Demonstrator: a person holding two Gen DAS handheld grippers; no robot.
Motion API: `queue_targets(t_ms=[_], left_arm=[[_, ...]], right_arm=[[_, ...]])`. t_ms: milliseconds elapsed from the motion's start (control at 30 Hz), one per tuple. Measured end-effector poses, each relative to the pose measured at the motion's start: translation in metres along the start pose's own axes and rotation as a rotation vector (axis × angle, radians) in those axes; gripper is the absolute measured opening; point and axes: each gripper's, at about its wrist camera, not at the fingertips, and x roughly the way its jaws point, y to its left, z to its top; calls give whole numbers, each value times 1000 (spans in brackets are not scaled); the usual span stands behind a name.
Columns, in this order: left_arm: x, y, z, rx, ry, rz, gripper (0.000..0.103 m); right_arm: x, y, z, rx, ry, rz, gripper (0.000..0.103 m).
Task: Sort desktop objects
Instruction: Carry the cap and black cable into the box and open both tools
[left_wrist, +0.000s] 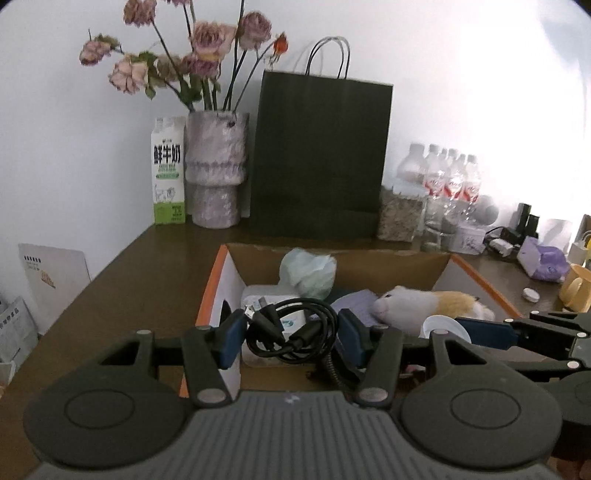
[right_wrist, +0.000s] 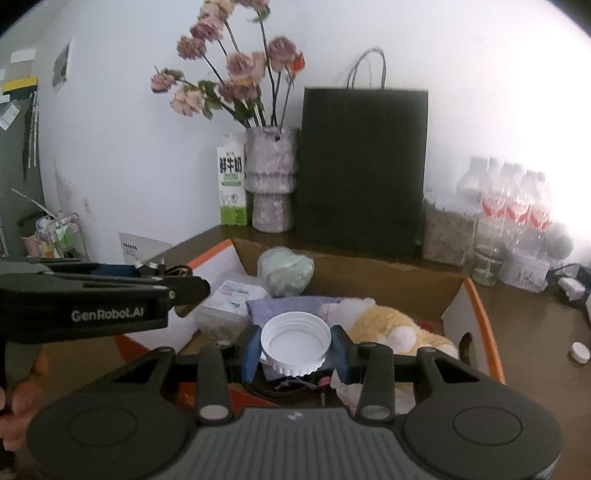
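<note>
**Both loads held over the box, ready to drop**

Left wrist view: left gripper (left_wrist: 291, 338) closed around a coiled black USB cable (left_wrist: 293, 328), held above the near-left part of the cardboard box (left_wrist: 216, 280). Probably the placing step; next, lower and release inside the box. Milk carton (left_wrist: 168, 173) behind the box reads "鲜牛奶".

Right wrist view: right gripper (right_wrist: 295, 347) clamped on a white screw cap (right_wrist: 295, 341), above the box's near edge, beside the plush toy (right_wrist: 391, 325). "GenRobot.AI" printed on the left gripper.

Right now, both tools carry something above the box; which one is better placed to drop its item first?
Probably the right tool: its white lid hangs over the box middle, while the left tool holds the black cable near the box's left wall.
</note>
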Motion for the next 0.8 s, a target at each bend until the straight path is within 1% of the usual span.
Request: queue_targets(t_ms=[133,300,333,367,400,433,467,500,533,567,600,633,667,700,733,767,800], left_arm=[[17,4,-8,5,23,-8,55],[29,5,-17,25,48,-17,56],[29,4,-18,31,47,-20,57],[29,3,-19,38,44,-19,60],[28,2,-19,46,39,-11,64],[28,1,-20,55,30,-1,71],[27,1,-20,60,18,11,74],[25,1,-19,62,8,19,77],[24,2,-18,60,0,24,83],[23,3,-18,56,-8,29,88],[21,4,-18,51,-17,37,92],[20,5,-17,50,-23,39,96],[19,5,-16,49,-27,42,102],[17,5,-15,46,-29,55,103],[16,6,-15,45,-34,52,103],[14,6,-15,42,-33,47,103],[13,6,-14,38,-29,44,103]], right_arm=[[16,-4,-7,2,25,-6,39],[23,-7,-14,3,47,8,39],[23,-8,-15,4,44,10,39],[22,-8,-15,5,39,11,39],[22,-8,-16,8,36,10,44],[21,-9,-16,11,33,8,49],[19,-9,-16,13,27,6,59],[18,-10,-15,18,22,3,66],[17,-11,-15,22,16,-6,69],[15,-11,-15,25,8,-13,75],[13,-12,-14,30,0,-18,83],[11,-13,-13,33,-7,-22,86],[9,-14,-13,35,-15,-25,89],[8,-15,-12,37,-19,-26,93],[7,-16,-12,38,-23,-30,95],[6,-16,-11,38,-26,-37,101],[4,-16,-11,37,-29,-46,103]])
